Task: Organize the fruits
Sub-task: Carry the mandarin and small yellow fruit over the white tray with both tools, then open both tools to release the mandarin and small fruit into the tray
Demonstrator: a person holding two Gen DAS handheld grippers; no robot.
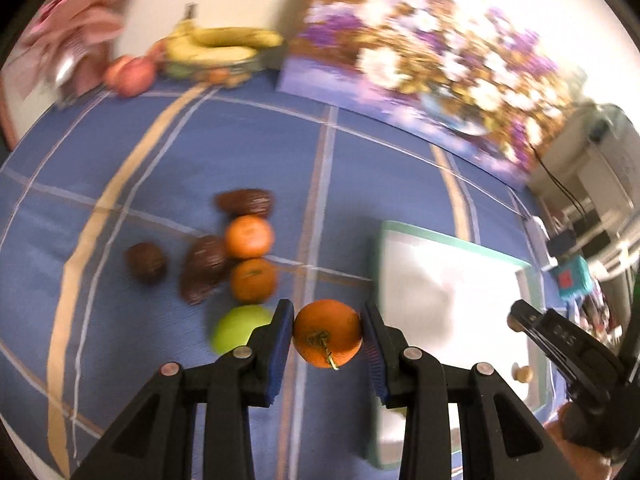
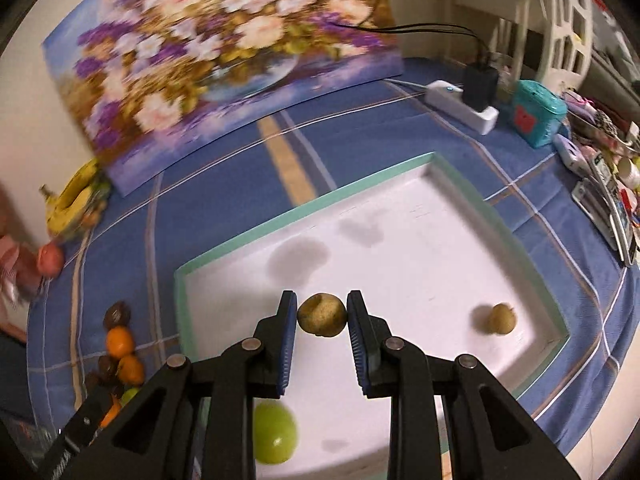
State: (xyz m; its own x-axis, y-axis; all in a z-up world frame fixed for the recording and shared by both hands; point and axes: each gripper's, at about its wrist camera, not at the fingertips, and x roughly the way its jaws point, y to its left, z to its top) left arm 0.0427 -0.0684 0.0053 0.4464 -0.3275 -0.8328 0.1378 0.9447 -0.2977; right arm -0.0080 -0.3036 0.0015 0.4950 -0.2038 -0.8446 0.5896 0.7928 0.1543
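Left claw squeezes an orange tight, up over the blue checked cloth. Right claw pinches a small brown fruit above the white tray. Down in the tray lie a green apple and another brown fruit. Beside the tray sit two more oranges, dark avocados and another green apple. Far back are bananas.

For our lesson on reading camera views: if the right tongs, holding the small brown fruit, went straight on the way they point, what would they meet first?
Most likely the white floor of the tray, beyond the small brown fruit held by the right tongs. That patch looks bare, though depth is hard to judge.
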